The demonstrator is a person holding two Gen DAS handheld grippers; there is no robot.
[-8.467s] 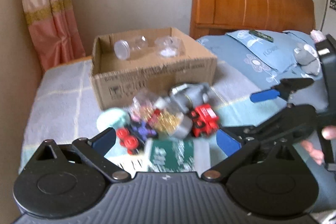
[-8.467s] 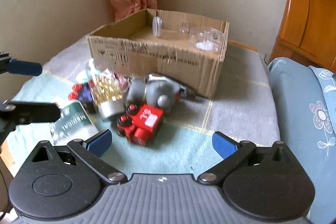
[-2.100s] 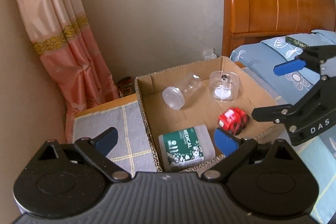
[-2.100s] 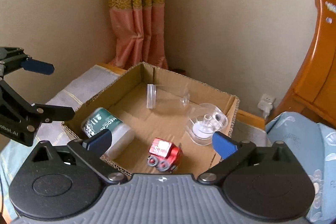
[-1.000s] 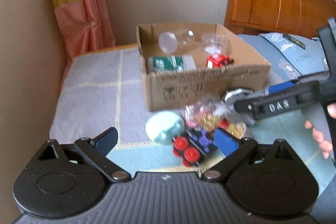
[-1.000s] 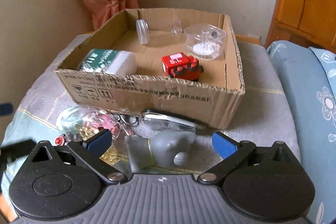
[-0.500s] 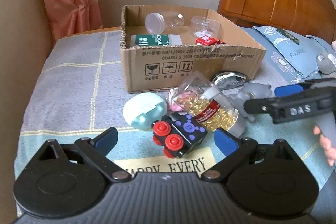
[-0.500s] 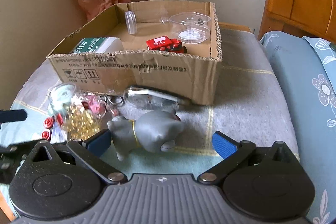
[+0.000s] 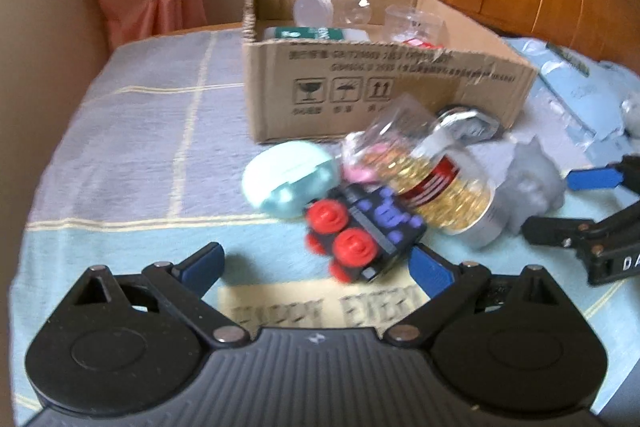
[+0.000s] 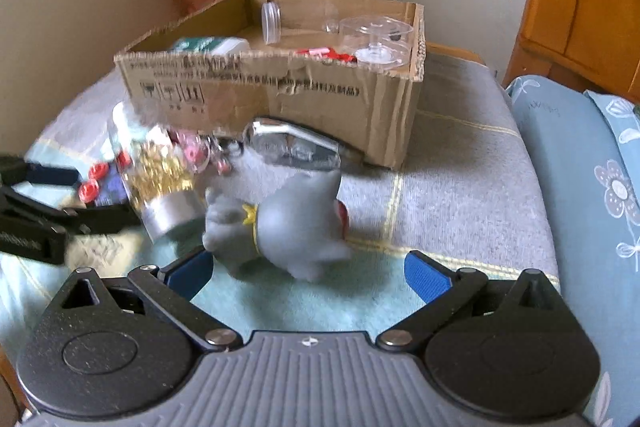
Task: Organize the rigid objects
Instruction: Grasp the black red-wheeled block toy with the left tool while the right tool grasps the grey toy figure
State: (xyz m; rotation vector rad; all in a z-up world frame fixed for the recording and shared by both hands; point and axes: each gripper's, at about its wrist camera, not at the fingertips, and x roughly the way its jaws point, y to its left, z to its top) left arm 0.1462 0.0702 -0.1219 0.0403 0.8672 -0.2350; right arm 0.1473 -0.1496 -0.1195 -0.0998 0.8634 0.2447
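Both grippers are wide open and empty, each lined up on a fresh pick. The left gripper [image 9: 316,265] hangs low over the black toy [image 9: 360,231] with red wheels, which lies on the cloth just ahead of its fingertips, close to the right pad. The right gripper [image 10: 306,273] faces the grey figure [image 10: 288,227], which sits just ahead of the pads and slightly left of centre.

Behind them, the box [image 9: 384,95] already carries a green-labelled bottle [image 9: 308,34], a clear jar [image 9: 316,7], a clear tub [image 10: 376,39] and a small red toy [image 10: 324,53]. Outside the box, a mint case [image 9: 288,179] touches the black toy, a jar of gold beads [image 9: 436,183] lies on its side between the two targets, and a chrome piece [image 10: 292,145] rests against the box front.

So this looks like the approach step, roughly mid-task. Next, each gripper needs to push forward until its toy is squarely between the pads, then close. The beads jar is crowded in tight, so it could get nudged and roll.
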